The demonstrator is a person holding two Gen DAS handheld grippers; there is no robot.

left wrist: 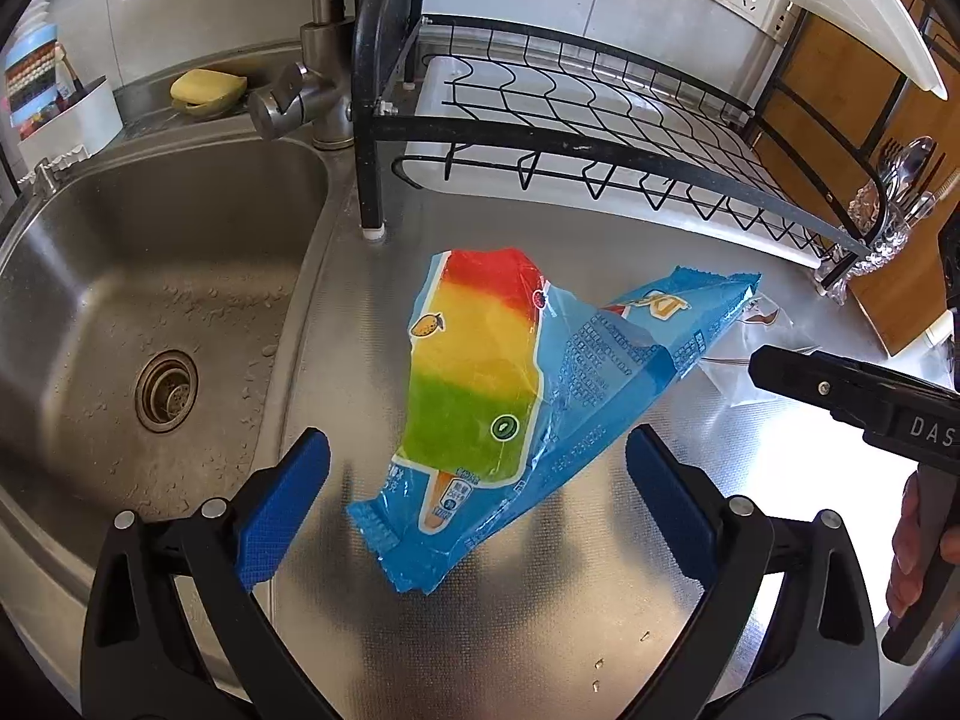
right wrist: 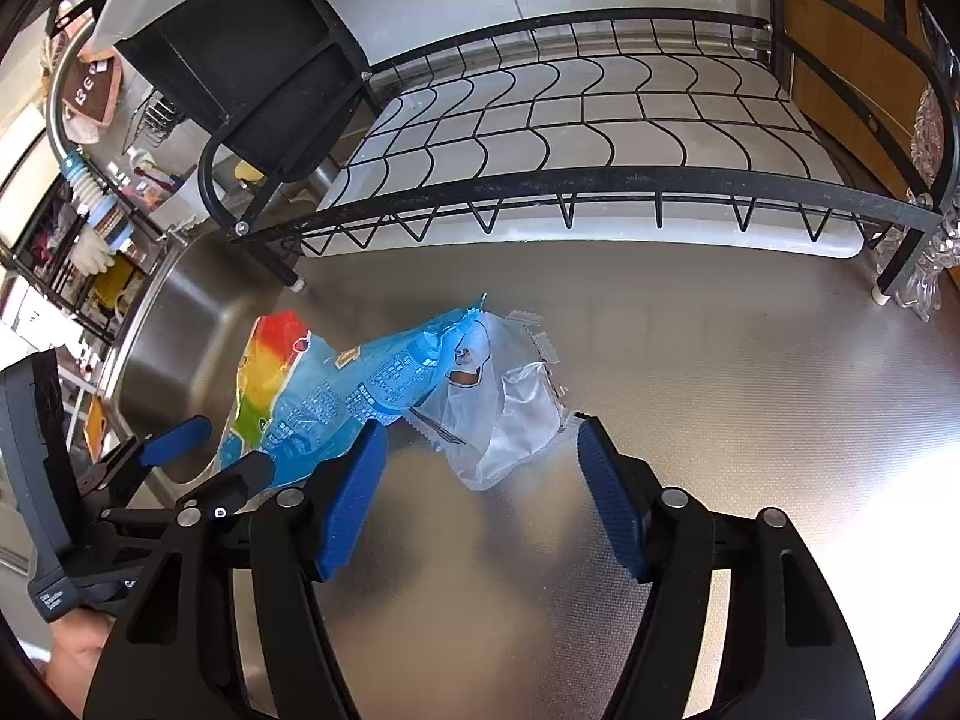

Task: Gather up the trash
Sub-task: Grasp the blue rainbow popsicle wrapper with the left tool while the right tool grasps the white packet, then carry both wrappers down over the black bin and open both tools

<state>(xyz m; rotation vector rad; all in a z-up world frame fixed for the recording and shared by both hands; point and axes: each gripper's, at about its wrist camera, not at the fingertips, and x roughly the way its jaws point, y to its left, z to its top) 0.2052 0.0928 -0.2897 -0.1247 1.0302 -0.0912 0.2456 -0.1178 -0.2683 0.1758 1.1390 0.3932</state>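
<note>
A blue ice-pop wrapper [left wrist: 480, 396] with a red, yellow and green picture lies crumpled on the steel counter beside the sink. My left gripper [left wrist: 477, 492] is open, its blue pads on either side of the wrapper's near end. A clear plastic wrapper [right wrist: 510, 414] lies next to the blue wrapper [right wrist: 336, 396], partly under it. My right gripper [right wrist: 480, 492] is open, with the clear wrapper just ahead between its pads. The clear wrapper shows in the left wrist view [left wrist: 738, 372] behind the right gripper's body [left wrist: 852, 396].
A steel sink [left wrist: 150, 312] lies left of the counter with a tap [left wrist: 306, 90] behind it. A black wire dish rack [left wrist: 600, 138] stands at the back over a white drip tray [right wrist: 570, 138]. A glass cutlery holder [left wrist: 894, 210] stands at the rack's right end.
</note>
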